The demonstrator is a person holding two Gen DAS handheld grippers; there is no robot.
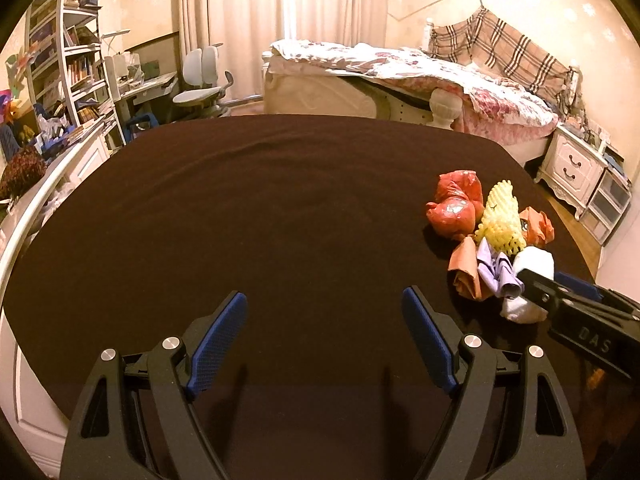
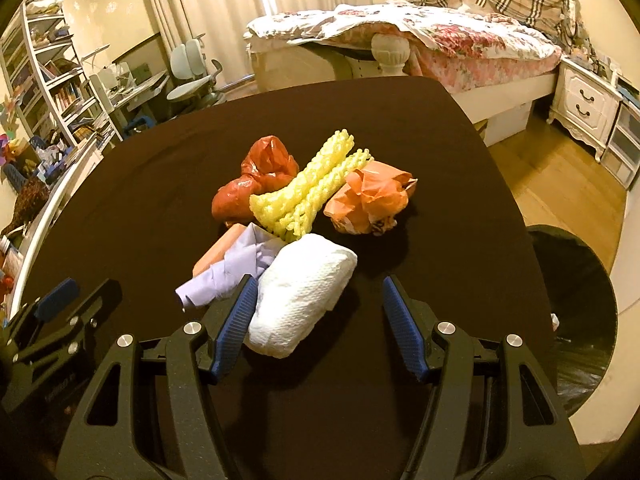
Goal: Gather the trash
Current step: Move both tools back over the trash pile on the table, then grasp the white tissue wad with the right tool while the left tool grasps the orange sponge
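A pile of trash lies on the dark brown table (image 2: 420,128): a red plastic bag (image 2: 260,176), yellow foam netting (image 2: 312,188), an orange bag (image 2: 368,196), a purple wrapper (image 2: 224,276), a pink paper (image 2: 218,250) and a white paper towel wad (image 2: 304,292). My right gripper (image 2: 320,280) is open around the towel wad. Its left pad touches the wad and its right pad stands apart. My left gripper (image 1: 324,300) is open over bare cloth to the left of the pile (image 1: 496,240), with nothing between its fingers. The right gripper (image 1: 554,280) shows at the towel (image 1: 532,260).
A bin with a black liner (image 2: 576,312) stands beside the table's right edge. Beyond the table are a bed (image 1: 420,76), a white nightstand (image 1: 572,164), a desk chair (image 1: 200,84) and bookshelves (image 1: 68,60). The left gripper (image 2: 90,286) appears low at the left.
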